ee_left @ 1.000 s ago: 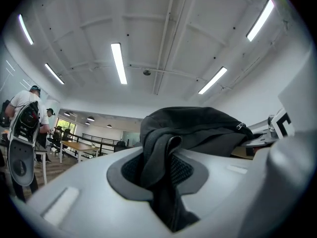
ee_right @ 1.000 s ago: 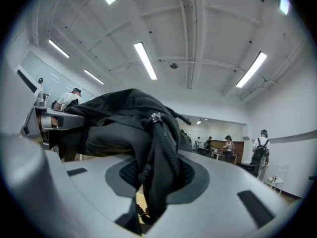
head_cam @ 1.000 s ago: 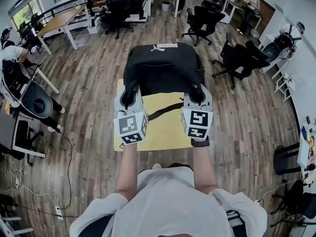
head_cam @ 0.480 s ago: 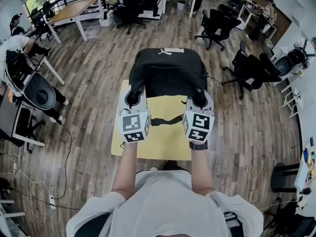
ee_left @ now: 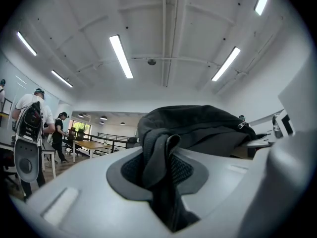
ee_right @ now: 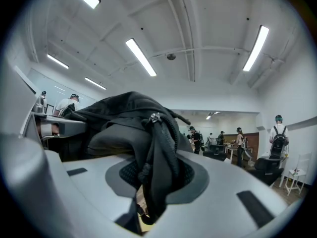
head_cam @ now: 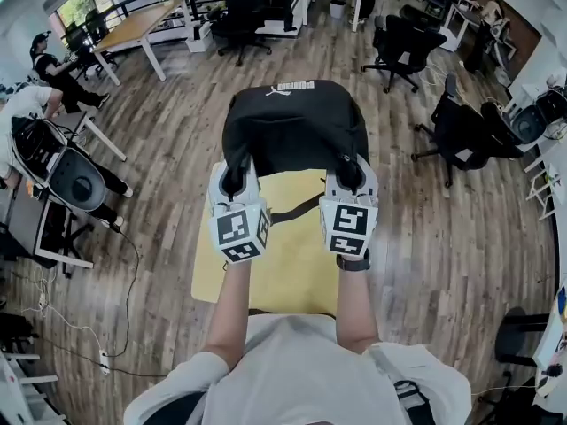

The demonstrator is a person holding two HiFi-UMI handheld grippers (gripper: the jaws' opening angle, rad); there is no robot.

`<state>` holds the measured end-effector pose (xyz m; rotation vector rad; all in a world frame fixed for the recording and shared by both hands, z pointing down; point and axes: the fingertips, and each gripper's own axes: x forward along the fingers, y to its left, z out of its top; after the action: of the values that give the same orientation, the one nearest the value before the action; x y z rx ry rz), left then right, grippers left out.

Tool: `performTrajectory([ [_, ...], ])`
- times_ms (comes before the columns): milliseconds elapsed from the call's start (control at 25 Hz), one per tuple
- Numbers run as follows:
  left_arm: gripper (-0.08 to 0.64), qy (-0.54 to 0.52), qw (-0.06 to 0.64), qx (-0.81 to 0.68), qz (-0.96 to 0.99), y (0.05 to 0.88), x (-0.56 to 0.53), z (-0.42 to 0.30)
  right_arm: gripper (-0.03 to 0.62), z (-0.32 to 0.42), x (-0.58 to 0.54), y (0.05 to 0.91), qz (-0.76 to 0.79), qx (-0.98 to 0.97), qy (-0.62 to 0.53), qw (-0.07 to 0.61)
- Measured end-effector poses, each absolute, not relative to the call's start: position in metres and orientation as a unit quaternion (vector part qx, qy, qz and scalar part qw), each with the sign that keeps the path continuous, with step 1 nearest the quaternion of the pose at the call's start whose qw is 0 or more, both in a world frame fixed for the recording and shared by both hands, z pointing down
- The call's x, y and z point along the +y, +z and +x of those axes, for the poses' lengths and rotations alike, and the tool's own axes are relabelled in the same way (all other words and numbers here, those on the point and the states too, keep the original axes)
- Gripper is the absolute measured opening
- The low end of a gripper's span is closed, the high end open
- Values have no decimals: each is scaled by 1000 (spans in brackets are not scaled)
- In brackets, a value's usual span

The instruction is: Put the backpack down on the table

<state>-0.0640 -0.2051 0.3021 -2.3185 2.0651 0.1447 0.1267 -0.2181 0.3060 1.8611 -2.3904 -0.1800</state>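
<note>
A black backpack (head_cam: 295, 129) hangs in the air between my two grippers, over the far edge of a small yellow table (head_cam: 292, 259). My left gripper (head_cam: 234, 181) is shut on the bag's near left edge; in the left gripper view dark fabric (ee_left: 163, 167) is pinched between its jaws. My right gripper (head_cam: 347, 174) is shut on the near right edge, where a zipped fold of the backpack (ee_right: 161, 157) fills its jaws. A loose black strap (head_cam: 297, 209) dangles from the bag across the tabletop.
Wooden floor surrounds the yellow table. Black office chairs (head_cam: 400, 50) and more chairs (head_cam: 469, 135) stand at the back right, long desks (head_cam: 133, 32) at the back left. People (head_cam: 35, 118) with a dark bag are at the far left.
Both grippers have carried the backpack along with the person toward the table; more of the yellow top now lies under the arms. The grips on the bag are unchanged.
</note>
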Motion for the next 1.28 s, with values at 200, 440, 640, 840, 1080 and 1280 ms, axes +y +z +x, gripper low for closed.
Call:
performTrajectory([
  [200, 77, 24, 12, 667, -745, 318, -225, -59, 100, 132, -236, 328, 609, -790, -34, 57],
  [440, 78, 30, -12, 638, -769, 346, -247, -70, 100, 122, -252, 356, 620, -782, -24, 66],
  [640, 78, 15, -43, 636, -770, 376, -272, -76, 101, 116, -272, 385, 618, -780, 3, 95],
  [840, 80, -1, -43, 627, -778, 385, -300, -73, 101, 116, -296, 396, 625, -774, 16, 106],
  [1080, 80, -21, -55, 601, -797, 409, -331, -67, 101, 114, -324, 417, 631, -766, 32, 119],
  [1280, 80, -40, -64, 603, -794, 434, -353, -70, 101, 110, -346, 439, 630, -763, 45, 136],
])
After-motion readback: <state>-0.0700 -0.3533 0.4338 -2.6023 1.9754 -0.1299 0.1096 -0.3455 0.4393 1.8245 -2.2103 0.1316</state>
